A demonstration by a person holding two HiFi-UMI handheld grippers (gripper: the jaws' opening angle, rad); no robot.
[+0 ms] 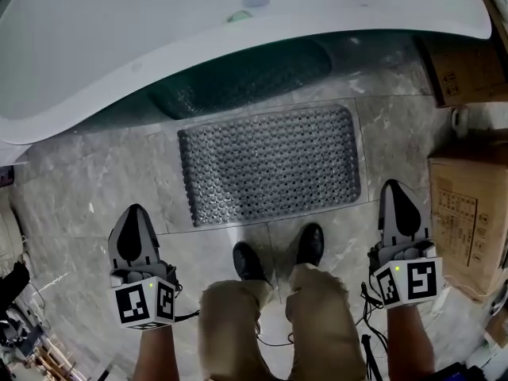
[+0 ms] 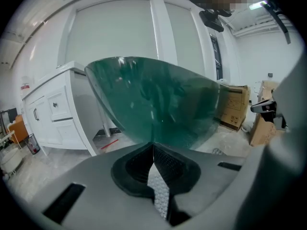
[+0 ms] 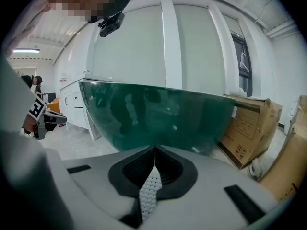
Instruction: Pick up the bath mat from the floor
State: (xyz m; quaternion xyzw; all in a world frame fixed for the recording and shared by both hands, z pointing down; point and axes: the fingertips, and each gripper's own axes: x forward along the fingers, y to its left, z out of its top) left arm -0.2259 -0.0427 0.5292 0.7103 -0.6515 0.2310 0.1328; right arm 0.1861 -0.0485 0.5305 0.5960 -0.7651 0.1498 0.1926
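The grey bath mat (image 1: pixel 270 165), covered in small round bumps, lies flat on the marble floor in front of the tub in the head view. My left gripper (image 1: pixel 136 213) hovers over the floor to the mat's near left, apart from it. My right gripper (image 1: pixel 394 189) hovers by the mat's near right corner, also apart from it. Both point toward the tub. In the left gripper view the jaws (image 2: pixel 153 145) meet with nothing between them. The same holds for the jaws (image 3: pixel 155 147) in the right gripper view.
A tub with a white rim (image 1: pixel 159 46) and glossy green side (image 2: pixel 158 109) (image 3: pixel 163 114) stands just behind the mat. Cardboard boxes (image 1: pixel 468 213) (image 1: pixel 464 70) line the right side. The person's shoes (image 1: pixel 248 260) stand just before the mat. A white cabinet (image 2: pixel 53 114) stands at left.
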